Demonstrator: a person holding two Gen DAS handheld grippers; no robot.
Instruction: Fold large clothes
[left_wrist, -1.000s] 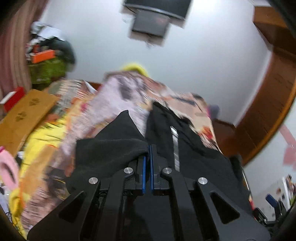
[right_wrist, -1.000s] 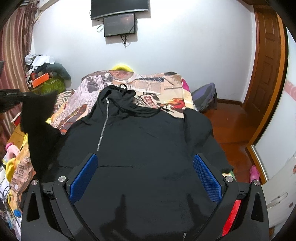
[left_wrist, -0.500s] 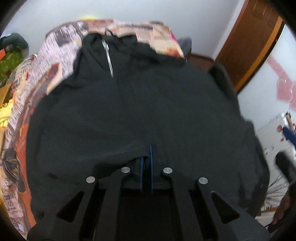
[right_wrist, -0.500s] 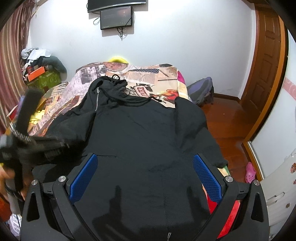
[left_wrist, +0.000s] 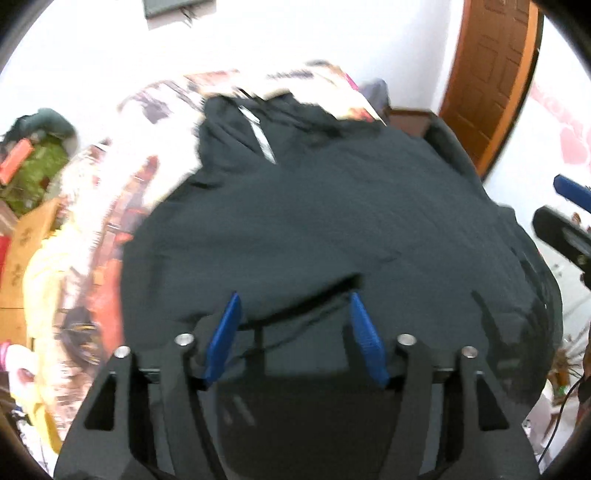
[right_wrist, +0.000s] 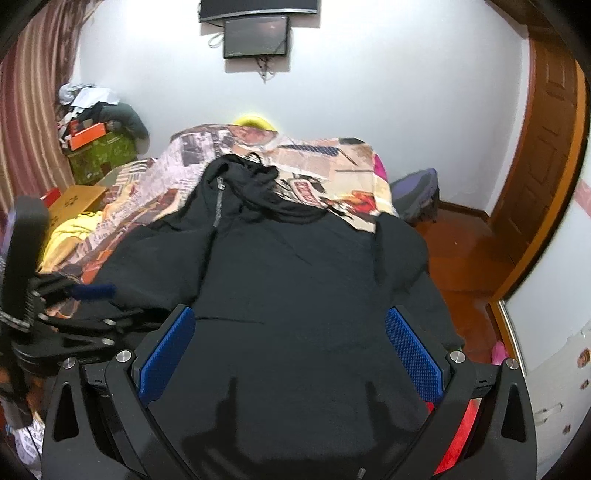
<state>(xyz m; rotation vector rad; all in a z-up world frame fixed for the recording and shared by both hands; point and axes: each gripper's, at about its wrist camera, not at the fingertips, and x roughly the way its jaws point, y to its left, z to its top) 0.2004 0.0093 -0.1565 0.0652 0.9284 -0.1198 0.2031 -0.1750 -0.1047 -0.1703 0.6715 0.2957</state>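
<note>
A large black zip hoodie (right_wrist: 295, 266) lies spread on a bed with a newspaper-print cover (right_wrist: 317, 162), hood and zipper toward the far wall. Its left sleeve lies folded across the body (left_wrist: 317, 236). My left gripper (left_wrist: 293, 306) is open and empty just above the hoodie's near part. It also shows at the left edge of the right wrist view (right_wrist: 92, 291). My right gripper (right_wrist: 290, 345) is open and empty over the hoodie's lower hem. The right sleeve (right_wrist: 406, 258) hangs along the bed's right edge.
A wooden door (right_wrist: 546, 155) and wooden floor (right_wrist: 461, 258) are on the right. A dark bag (right_wrist: 413, 192) sits beside the bed. Boxes and clutter (right_wrist: 96, 144) are piled at the left by a striped curtain. Screens (right_wrist: 258, 33) hang on the wall.
My left gripper carried the left sleeve rightward over the hoodie's body, then opened and let it go. My right gripper stayed open and hardly moved.
</note>
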